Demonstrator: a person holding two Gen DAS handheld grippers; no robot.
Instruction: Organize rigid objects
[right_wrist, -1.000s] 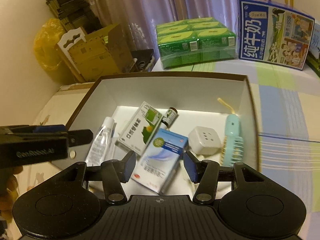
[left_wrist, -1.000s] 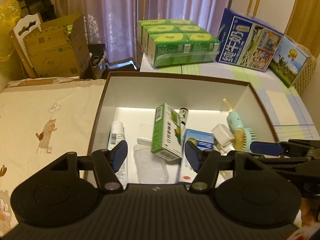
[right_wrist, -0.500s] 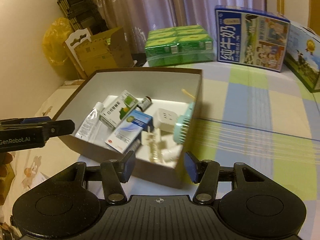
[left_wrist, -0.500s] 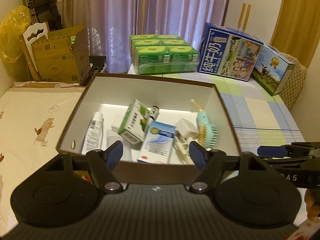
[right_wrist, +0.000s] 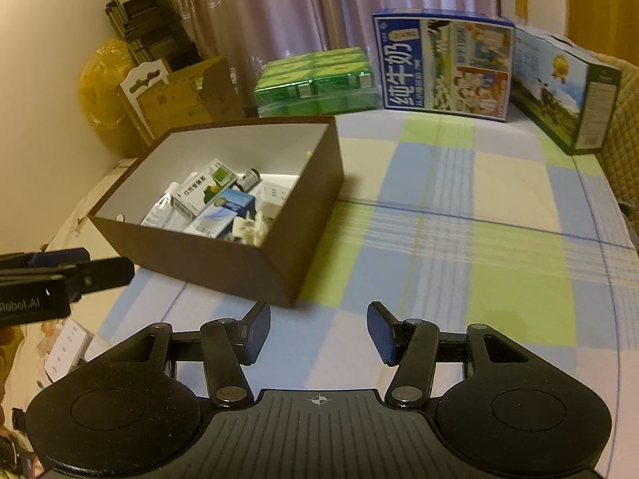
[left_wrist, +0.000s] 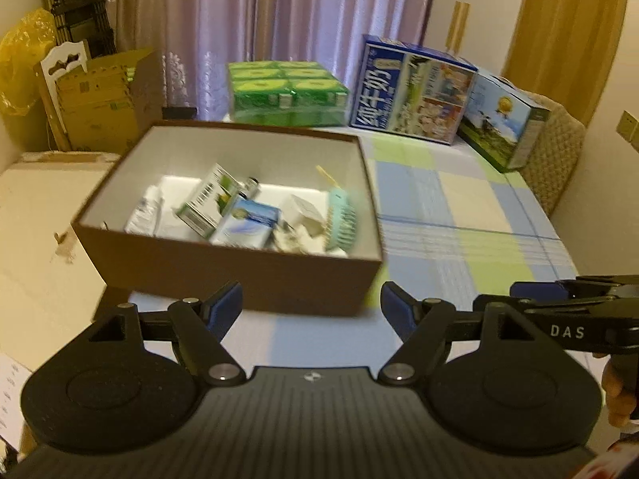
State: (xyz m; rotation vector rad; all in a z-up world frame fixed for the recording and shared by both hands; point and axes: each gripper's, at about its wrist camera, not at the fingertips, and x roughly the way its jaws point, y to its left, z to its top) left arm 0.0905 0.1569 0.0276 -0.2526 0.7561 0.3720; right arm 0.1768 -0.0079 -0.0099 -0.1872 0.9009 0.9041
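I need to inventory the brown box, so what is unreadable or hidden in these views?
- Left wrist view: motion blur smears the contents of the brown box, so labels are unreadable.
- Right wrist view: the box's right wall hides the mint fan.
- Both views: the white pieces near the front wall are too small to identify.

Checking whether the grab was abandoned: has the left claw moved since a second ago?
Yes. The left claw has backed out of the brown box; its fingertips, earlier over the contents, now sit short of the near wall.
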